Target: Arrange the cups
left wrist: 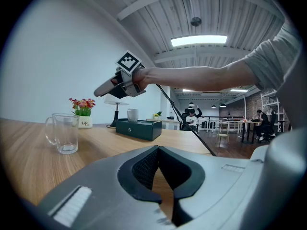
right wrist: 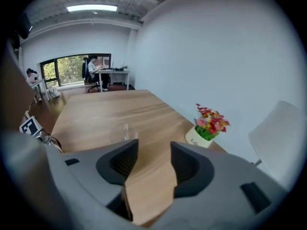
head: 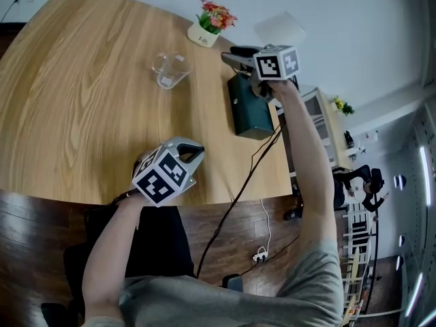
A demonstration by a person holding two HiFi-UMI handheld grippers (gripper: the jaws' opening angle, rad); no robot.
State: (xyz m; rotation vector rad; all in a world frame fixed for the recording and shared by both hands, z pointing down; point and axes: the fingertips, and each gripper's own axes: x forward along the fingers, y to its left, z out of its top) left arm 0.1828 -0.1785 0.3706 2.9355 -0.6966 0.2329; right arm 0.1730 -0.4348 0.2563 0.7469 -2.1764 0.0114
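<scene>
— On the pale wooden desk (head: 82, 114), how many cups do you count?

— Two. One clear glass mug (head: 170, 69) with a handle stands upright, well in from every edge, towards the far side. One white cup (left wrist: 132, 114) shows at the top of the dark green box (head: 248, 107). I cannot tell whether it is on the box or behind it.

— What else is there?

— One white pot of red and yellow flowers (head: 212, 24) sits at the far edge, near the mug but apart from it. One white-shaded lamp (head: 279, 27) stands beyond the box, which lies close to the desk's right edge.

— And the grippers?

— There are two. The left gripper (head: 194, 154) hangs over the near edge, its jaws closed together with nothing in them. The right gripper (head: 231, 54) is raised above the box, tilted down towards the mug. Its jaws are wide apart, and only bare wood shows between them.

— Is there room to move?

— Plenty. The whole left half of the desk is open wood, and so is the stretch between the mug and the near edge.
</scene>
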